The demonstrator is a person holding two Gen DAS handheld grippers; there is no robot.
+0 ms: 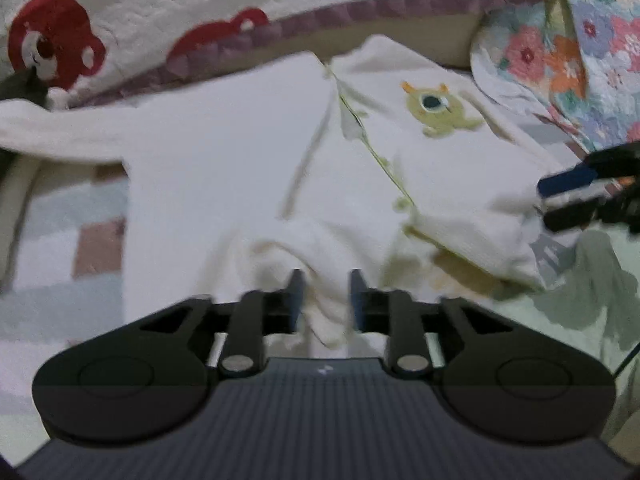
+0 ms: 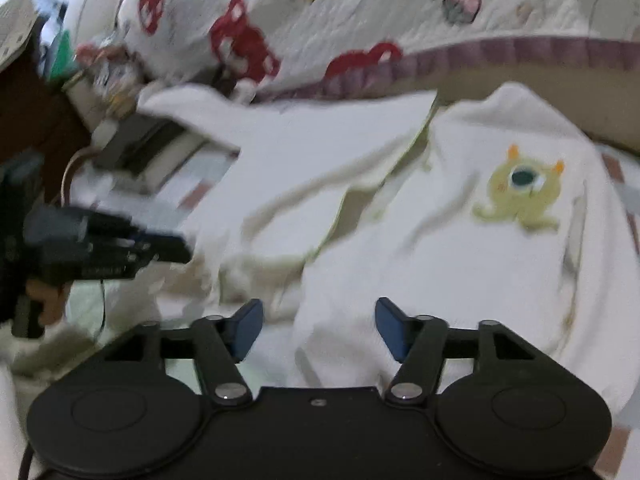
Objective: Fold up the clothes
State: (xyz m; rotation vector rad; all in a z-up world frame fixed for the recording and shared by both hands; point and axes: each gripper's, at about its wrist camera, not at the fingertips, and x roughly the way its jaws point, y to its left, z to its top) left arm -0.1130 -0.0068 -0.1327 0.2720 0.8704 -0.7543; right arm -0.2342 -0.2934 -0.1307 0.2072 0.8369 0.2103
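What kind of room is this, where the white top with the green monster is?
Probably a bedroom, on a bed. The cream zip-up top lies on a pastel checked bedsheet, with a white quilt printed with red bears behind it and a flowery patchwork quilt beside it.

Garment (image 1: 248, 152) on bed (image 1: 60, 240), before quilt (image 1: 160, 12)

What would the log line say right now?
left gripper: pinching cream top's hem | right gripper: open over it | green monster patch: face up

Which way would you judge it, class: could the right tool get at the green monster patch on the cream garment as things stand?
Probably yes. The right tool is open over the cream garment, and the green monster patch lies uncovered ahead of it, with nothing between.
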